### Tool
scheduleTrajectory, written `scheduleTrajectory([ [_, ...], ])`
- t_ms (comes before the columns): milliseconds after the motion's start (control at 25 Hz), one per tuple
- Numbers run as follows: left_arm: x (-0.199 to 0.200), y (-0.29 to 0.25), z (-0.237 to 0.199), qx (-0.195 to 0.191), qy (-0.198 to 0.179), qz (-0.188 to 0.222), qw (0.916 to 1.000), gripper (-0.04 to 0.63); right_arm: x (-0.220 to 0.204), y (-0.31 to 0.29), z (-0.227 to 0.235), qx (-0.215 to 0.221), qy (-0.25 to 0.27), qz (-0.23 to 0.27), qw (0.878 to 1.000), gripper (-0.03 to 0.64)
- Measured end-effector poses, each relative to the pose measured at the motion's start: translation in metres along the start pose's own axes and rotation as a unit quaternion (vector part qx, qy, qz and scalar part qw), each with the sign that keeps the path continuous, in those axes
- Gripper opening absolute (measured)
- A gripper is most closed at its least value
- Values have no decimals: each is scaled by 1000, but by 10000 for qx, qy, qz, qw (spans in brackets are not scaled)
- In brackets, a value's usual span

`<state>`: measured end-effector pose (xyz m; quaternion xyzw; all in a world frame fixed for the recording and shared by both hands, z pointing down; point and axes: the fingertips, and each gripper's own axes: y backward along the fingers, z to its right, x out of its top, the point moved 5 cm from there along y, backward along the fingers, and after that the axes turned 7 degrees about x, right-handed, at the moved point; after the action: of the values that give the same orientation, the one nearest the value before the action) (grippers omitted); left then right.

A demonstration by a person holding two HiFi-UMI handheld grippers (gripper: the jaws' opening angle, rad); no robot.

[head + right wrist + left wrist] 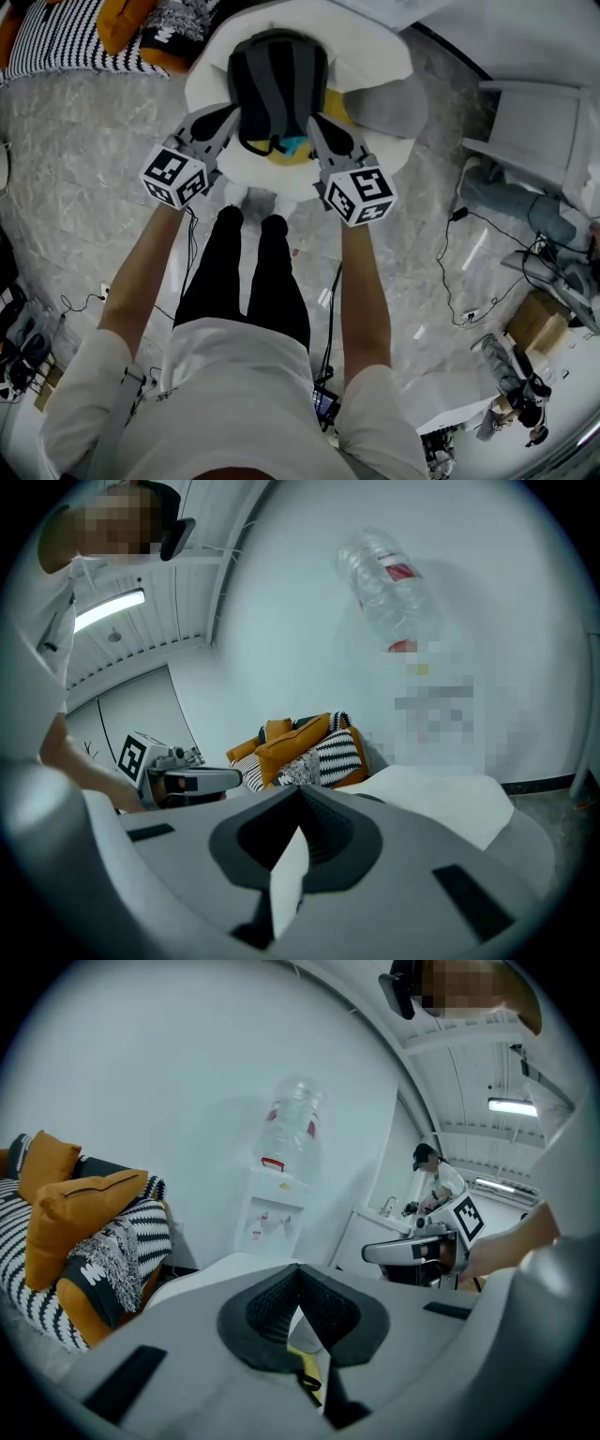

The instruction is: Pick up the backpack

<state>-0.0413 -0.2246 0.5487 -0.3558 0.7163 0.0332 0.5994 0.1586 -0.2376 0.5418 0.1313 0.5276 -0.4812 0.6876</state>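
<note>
Grey marbled floor (pixel 94 141) runs under me to a round white cushioned seat (pixel 211 80). My left gripper (pixel 228 119) and right gripper (pixel 313 127) are both pinched shut and empty. They sit just beside the near end of the dark grey striped fabric backpack (pixel 277 80), one on each side and equally close. The pack lies on the seat, lengthwise away from me. Its carry handle is possibly at the far end, out of my sight.

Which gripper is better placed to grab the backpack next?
Left, marginally. The left gripper and right gripper flank the backpack, jaws shut, but the left tip looks nearer the black strap at its near edge. Either must open first.
</note>
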Motion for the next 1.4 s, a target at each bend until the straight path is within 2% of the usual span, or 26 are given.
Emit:
scheduleTrajectory([
  [320, -46, -31, -24, 223, 68, -111, 9997, 3, -33, -28, 43, -42, -64, -78, 9999, 8],
  [920, -115, -90, -81, 556, 32, -475, 9973, 3, -105, -82, 117, -104, 175, -698, 9974, 8],
  [1120, -134, -104, -97, 562, -71, -613, 9965, 3, -116, -98, 133, -164, 207, -749, 9968, 8],
  [1400, -156, -123, -122, 646, -16, -748, 9951, 3, -132, -120, 156, -234, 241, -977, 9946, 8],
])
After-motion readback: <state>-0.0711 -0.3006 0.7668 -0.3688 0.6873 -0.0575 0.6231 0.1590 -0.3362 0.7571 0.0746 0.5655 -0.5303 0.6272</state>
